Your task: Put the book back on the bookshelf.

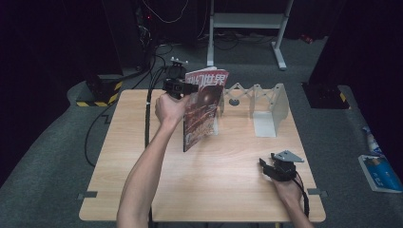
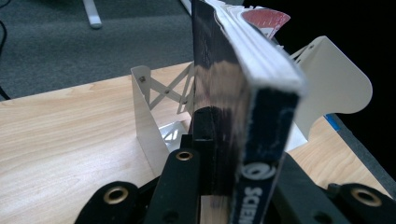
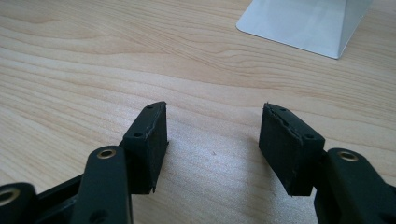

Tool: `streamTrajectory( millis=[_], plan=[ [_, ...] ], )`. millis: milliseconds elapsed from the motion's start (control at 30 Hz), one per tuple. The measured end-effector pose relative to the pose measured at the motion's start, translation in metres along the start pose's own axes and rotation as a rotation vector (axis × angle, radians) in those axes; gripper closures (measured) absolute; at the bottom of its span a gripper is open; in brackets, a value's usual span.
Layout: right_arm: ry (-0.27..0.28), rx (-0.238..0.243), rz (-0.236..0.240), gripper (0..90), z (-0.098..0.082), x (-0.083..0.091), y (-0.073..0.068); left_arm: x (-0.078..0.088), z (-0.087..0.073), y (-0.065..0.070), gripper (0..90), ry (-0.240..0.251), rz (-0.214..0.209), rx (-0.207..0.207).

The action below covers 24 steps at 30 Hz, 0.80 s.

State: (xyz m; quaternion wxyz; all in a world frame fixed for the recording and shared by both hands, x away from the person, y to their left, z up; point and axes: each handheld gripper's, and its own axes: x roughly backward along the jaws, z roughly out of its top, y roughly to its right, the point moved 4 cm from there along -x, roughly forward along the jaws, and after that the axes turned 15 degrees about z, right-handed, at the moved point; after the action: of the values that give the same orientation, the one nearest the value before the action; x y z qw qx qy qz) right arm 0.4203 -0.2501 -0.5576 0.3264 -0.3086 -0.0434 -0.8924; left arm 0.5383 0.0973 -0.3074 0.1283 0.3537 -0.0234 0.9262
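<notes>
There, at the left, the left gripper (image 1: 186, 88) was clamped on the spine edge of a thick glossy magazine with a dark red cover (image 1: 202, 111), holding it upright above the pale wooden table (image 1: 142, 156), just in front of the white metal expanding book rack (image 1: 266, 102). Farther right, the right gripper (image 1: 265, 166) rested low near the table's front edge, jaws apart and empty.
</notes>
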Motion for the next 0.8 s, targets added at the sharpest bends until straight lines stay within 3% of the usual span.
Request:
streamTrajectory(
  millis=[800],
  plan=[
    [-0.001, -0.002, 0.002, 41.4, 0.0, 0.0, 0.0, -0.026, 0.007, -0.007, 83.3, 0.034, 0.029, 0.077]
  ],
)
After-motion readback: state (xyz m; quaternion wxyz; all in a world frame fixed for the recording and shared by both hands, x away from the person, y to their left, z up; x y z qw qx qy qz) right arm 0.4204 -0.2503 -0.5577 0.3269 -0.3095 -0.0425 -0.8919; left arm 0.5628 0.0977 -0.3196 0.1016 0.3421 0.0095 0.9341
